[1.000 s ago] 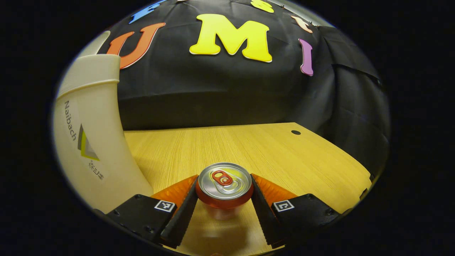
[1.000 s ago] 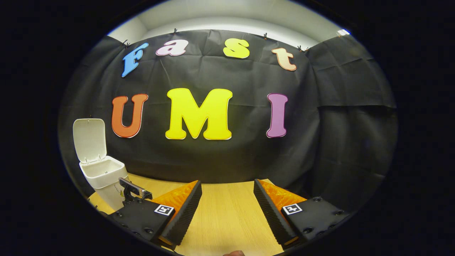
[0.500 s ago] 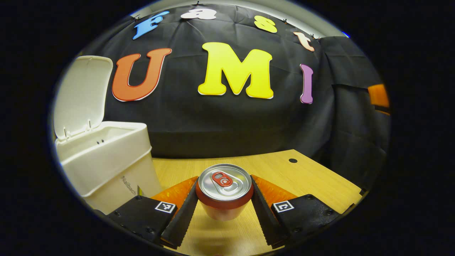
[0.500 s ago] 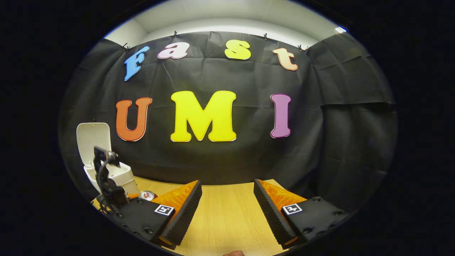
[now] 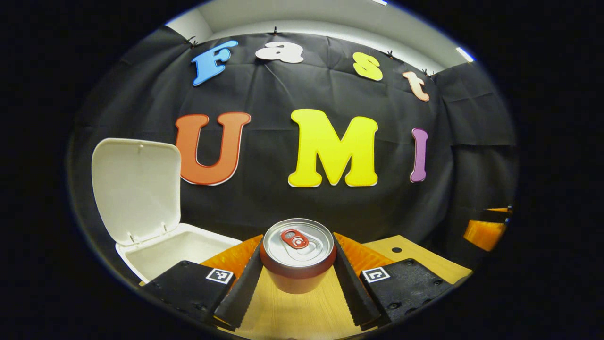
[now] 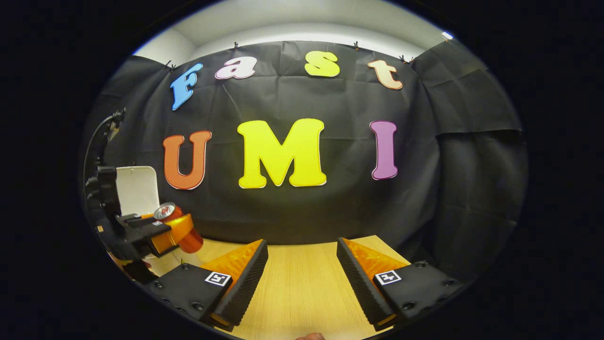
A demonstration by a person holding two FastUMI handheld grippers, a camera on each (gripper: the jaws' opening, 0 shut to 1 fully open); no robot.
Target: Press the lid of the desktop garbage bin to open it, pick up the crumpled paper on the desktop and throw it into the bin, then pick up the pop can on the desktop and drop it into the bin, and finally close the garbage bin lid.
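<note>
Both views face the cloth wall [image 5: 264, 198], sharing the bin [image 6: 137, 189].

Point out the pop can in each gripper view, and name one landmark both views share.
Left gripper view: the pop can sits bottom centre, clamped between the left gripper fingers, its top facing the camera.
Right gripper view: the pop can is at the far left, held tilted above the desk.
Shared landmark: the bin's raised white lid.

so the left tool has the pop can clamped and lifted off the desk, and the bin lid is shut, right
Not quite: the bin lid stands open, as the left gripper view shows, with the bin open beneath it. The rest holds: the left tool has the pop can clamped and lifted off the desk.
</note>
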